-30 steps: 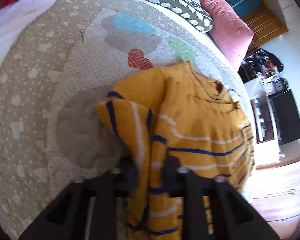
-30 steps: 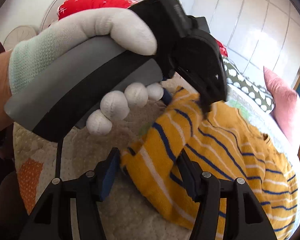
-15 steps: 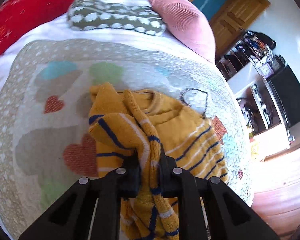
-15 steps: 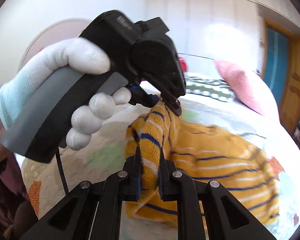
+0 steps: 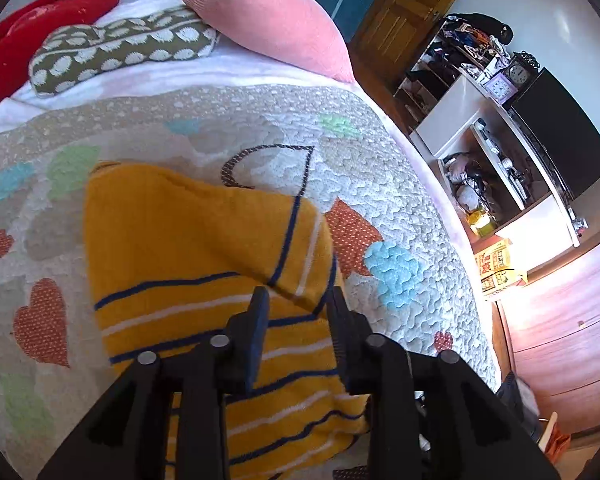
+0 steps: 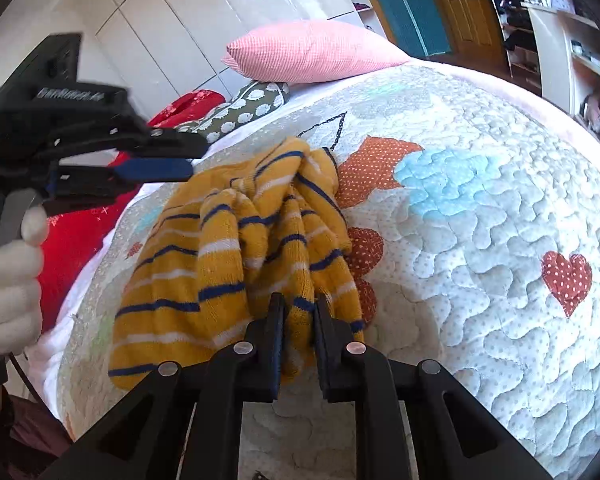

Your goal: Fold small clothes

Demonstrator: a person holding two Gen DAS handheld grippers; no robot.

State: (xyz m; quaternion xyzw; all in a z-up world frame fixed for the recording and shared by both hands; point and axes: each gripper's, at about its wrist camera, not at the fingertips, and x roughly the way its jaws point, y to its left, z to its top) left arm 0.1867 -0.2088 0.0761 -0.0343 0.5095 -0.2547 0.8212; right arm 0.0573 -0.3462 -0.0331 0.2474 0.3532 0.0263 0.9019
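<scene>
On the quilted bed (image 6: 480, 240), right tool (image 6: 298, 312) pinches the yellow striped jumper (image 6: 236, 264) to fold it; left tool (image 5: 298, 300) is opening, releasing it.

— Where does the left wrist view look from?

— From just behind the left gripper (image 5: 298, 300), tilted steeply down at the yellow striped top (image 5: 196, 248) lying close below on the quilt (image 5: 400, 184), with the shelves (image 5: 496, 160) far off at right.

— And the right wrist view?

— From behind the right gripper (image 6: 298, 308), at a shallower angle, close to the same top (image 6: 220, 256). Both views share the top, the quilt (image 6: 480, 240) and the pink pillow (image 5: 260, 16) (image 6: 312, 52); the right view also takes in the left gripper (image 6: 156, 156) from the side.
</scene>
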